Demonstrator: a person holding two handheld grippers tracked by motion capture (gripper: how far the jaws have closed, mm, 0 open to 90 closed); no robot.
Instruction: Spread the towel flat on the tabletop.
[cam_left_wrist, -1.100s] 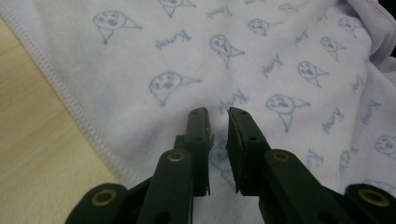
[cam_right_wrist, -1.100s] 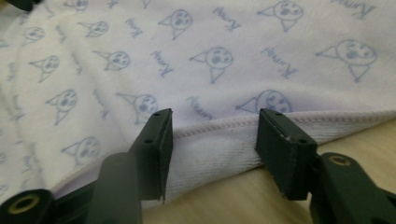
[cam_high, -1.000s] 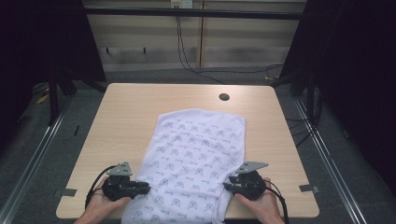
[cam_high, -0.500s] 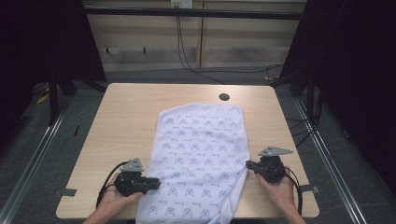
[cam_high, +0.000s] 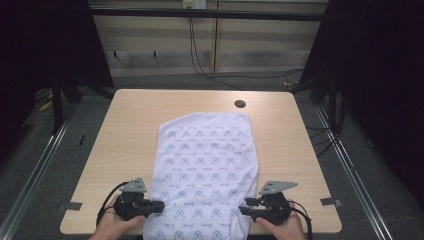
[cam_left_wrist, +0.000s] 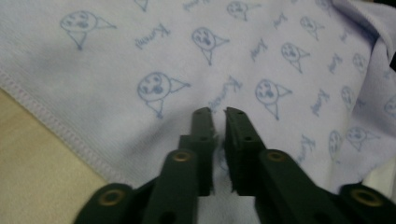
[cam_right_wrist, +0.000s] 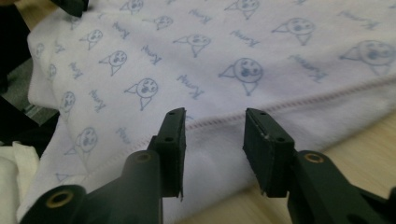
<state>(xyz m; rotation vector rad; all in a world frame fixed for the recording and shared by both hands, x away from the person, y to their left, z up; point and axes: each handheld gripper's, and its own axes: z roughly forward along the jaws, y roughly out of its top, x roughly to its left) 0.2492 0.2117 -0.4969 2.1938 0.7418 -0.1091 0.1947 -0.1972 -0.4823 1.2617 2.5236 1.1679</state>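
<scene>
Pinching my left gripper (cam_left_wrist: 218, 116) nearly shut over the cloth (cam_high: 207, 170), I can't tell whether fabric is caught. My right gripper (cam_right_wrist: 214, 122) gapes wide at its stitched hem (cam_right_wrist: 299, 102). Close up, cursive blue words, perhaps "Kuromi", sit among cartoon faces; overhead, the cloth spans the table (cam_high: 125, 125) to its near edge.

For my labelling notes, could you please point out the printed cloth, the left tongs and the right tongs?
printed cloth (cam_high: 207, 160), high view, its middle.
left tongs (cam_high: 161, 204), high view, jaw tips.
right tongs (cam_high: 241, 210), high view, jaw tips.
</scene>
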